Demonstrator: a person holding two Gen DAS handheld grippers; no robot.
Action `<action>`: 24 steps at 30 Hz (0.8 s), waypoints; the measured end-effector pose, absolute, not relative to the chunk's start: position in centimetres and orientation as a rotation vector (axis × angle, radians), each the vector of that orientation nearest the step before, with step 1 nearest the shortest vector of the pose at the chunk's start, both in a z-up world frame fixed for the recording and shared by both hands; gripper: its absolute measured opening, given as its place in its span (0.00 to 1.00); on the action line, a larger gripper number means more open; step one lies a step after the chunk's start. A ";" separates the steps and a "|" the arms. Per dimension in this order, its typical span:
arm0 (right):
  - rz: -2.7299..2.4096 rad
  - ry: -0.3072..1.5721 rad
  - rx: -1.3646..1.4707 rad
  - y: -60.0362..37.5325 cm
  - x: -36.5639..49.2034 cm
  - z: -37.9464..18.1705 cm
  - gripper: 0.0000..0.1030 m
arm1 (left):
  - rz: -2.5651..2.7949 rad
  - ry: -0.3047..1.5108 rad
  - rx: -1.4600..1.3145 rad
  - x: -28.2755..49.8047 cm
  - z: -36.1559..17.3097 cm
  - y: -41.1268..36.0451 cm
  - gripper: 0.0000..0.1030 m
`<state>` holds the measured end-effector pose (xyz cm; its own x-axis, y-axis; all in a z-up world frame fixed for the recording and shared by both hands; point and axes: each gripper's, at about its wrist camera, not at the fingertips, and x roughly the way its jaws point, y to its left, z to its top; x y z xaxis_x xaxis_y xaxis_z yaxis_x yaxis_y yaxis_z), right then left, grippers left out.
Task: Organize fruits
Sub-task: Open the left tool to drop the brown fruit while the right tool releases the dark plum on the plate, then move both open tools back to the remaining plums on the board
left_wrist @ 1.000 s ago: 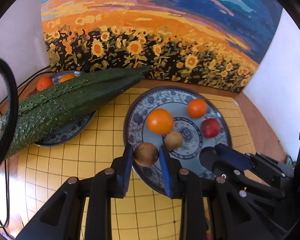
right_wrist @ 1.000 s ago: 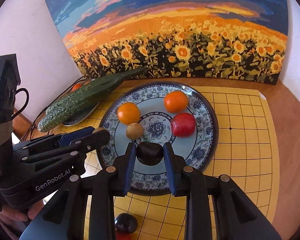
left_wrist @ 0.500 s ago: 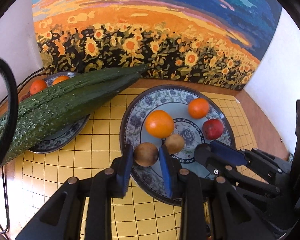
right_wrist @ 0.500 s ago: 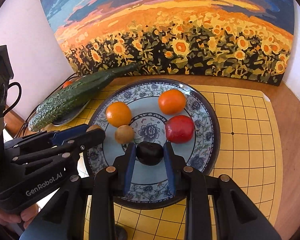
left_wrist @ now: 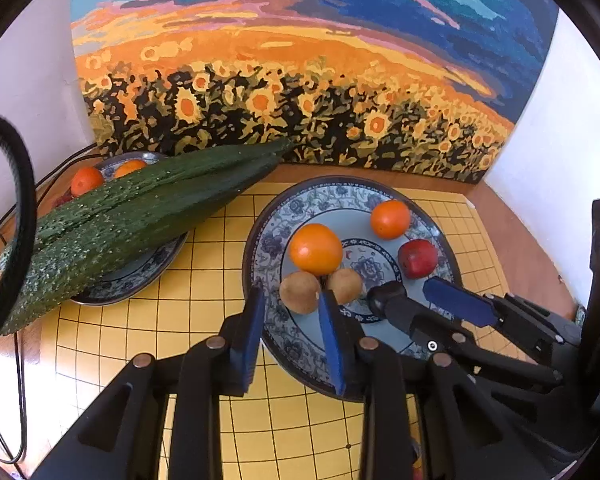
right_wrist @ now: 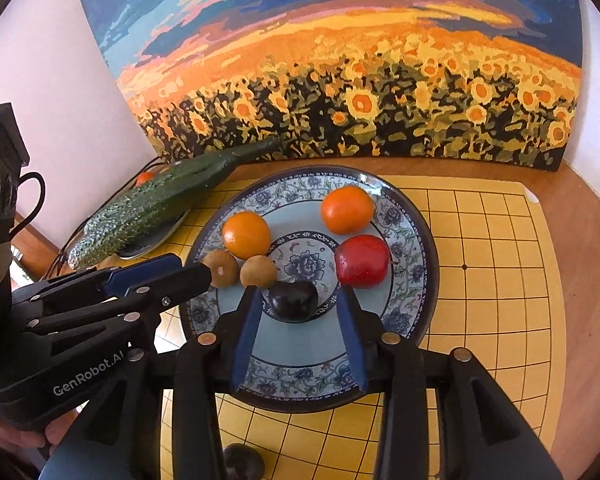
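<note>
Both grippers letting go of their fruit

The left gripper [left_wrist: 290, 312] is spreading its blue fingers away from the brown kiwi [left_wrist: 301, 292], which is now lying free on the large plate [left_wrist: 268, 240] beside the second kiwi [left_wrist: 345, 285]. The right gripper [right_wrist: 298, 312] is opening too, its fingers parting from the dark plum [right_wrist: 294, 301], which is now sitting loose on the plate's centre.

Two plates [left_wrist: 446, 248] [left_wrist: 156, 266], two kiwis [right_wrist: 221, 268] [right_wrist: 258, 271], two cucumbers [left_wrist: 140, 216] [left_wrist: 188, 168]

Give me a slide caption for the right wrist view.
Open right claw over a dark plum on the patterned plate, beside oranges, kiwis and a red apple.
</note>
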<state>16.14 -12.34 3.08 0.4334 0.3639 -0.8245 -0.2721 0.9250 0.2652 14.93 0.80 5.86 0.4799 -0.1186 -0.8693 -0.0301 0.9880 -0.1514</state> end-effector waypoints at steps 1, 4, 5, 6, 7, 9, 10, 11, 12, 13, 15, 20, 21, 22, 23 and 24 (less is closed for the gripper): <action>0.399 1.048 0.097 -12.4 16.0 3.3 0.40 | -0.054 1.070 -0.154 14.9 5.9 0.8 0.28; 0.400 1.042 0.097 -12.5 15.7 3.6 0.40 | -0.058 1.073 -0.161 14.7 6.1 0.9 0.30; 0.401 1.041 0.099 -12.6 15.5 3.8 0.40 | -0.058 1.073 -0.164 14.5 6.2 1.0 0.32; 0.402 1.041 0.102 -12.7 15.3 3.9 0.41 | -0.056 1.072 -0.167 14.4 6.4 1.0 0.32; 0.404 1.041 0.103 -12.7 15.1 4.0 0.41 | -0.056 1.070 -0.169 14.3 6.5 1.0 0.34; 0.409 1.040 0.108 -12.6 14.8 4.2 0.42 | -0.053 1.070 -0.176 13.9 6.7 1.2 0.34; 0.411 1.037 0.105 -12.7 14.6 4.4 0.43 | -0.052 1.071 -0.178 13.7 6.8 1.2 0.34; 0.412 1.036 0.103 -12.6 14.3 4.7 0.43 | -0.051 1.072 -0.179 13.5 6.9 1.3 0.34; 0.416 1.034 0.100 -12.7 14.1 4.9 0.43 | -0.051 1.072 -0.179 13.3 7.0 1.4 0.34; 0.418 1.033 0.098 -12.7 13.8 5.2 0.43 | -0.050 1.072 -0.180 13.1 7.1 1.4 0.34; 0.420 1.028 0.091 -12.7 13.3 5.6 0.43 | -0.052 1.073 -0.184 12.7 7.3 1.6 0.35; 0.421 1.020 0.080 -12.8 12.2 6.5 0.43 | -0.061 1.073 -0.197 11.5 8.1 1.7 0.35; 0.421 1.018 0.079 -12.9 11.8 6.8 0.43 | -0.063 1.072 -0.198 11.3 8.2 1.7 0.36; 0.421 1.018 0.078 -12.9 11.7 6.8 0.43 | -0.065 1.072 -0.197 11.1 8.3 1.6 0.36; 0.421 1.017 0.078 -13.0 11.4 7.0 0.43 | -0.066 1.072 -0.197 10.8 8.5 1.6 0.36; 0.421 1.018 0.078 -13.1 11.4 7.0 0.43 | -0.068 1.072 -0.196 10.6 8.6 1.6 0.36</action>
